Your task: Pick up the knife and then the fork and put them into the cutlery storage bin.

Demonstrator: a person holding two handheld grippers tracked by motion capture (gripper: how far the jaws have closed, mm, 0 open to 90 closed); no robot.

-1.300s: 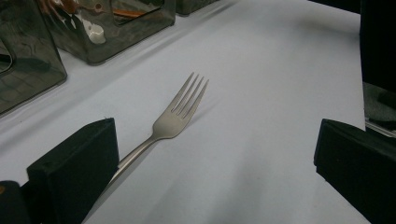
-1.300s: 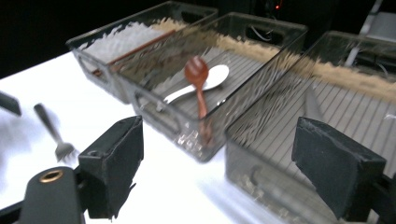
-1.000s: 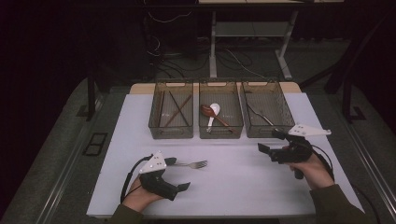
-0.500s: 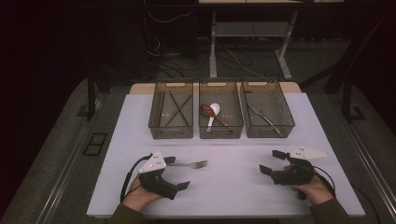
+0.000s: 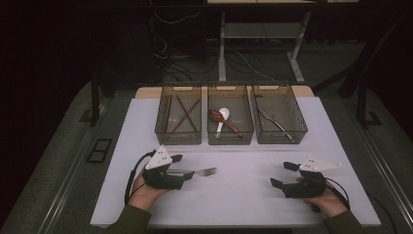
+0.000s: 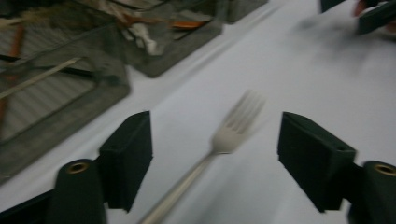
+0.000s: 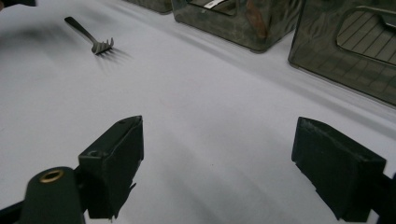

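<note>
From the high view, the fork (image 5: 198, 172) lies flat on the white tabletop (image 5: 243, 195), tines pointing toward the person's right, its handle running in under the left tongs (image 5: 181, 171), which are spread apart around it and have not closed. The right tongs (image 5: 283, 174) rest low over bare tabletop well apart from the fork, also spread and empty. Beyond them stand three mesh bins in a row: the left bin (image 5: 178, 136) holds chopsticks, the middle bin (image 5: 230, 138) holds spoons, and the right bin (image 5: 280, 136) holds what looks like a fork, so that one is the likely home for this piece. In the left gripper view, the fork (image 6: 219, 144) sits between the two black jaws, a little nearer the left one, handle coming toward the camera; the picture is blurred, so whether the jaws touch the tabletop cannot be told. To do the pickup well, centre the handle between the jaws, lower until the pads straddle the metal, and close on the handle rather than the tines, since a thin flat handle slips easily. In the right gripper view, the fork (image 7: 91, 36) lies far off at upper left and the jaws stand wide with nothing between them; this hand is best kept clear.
</note>
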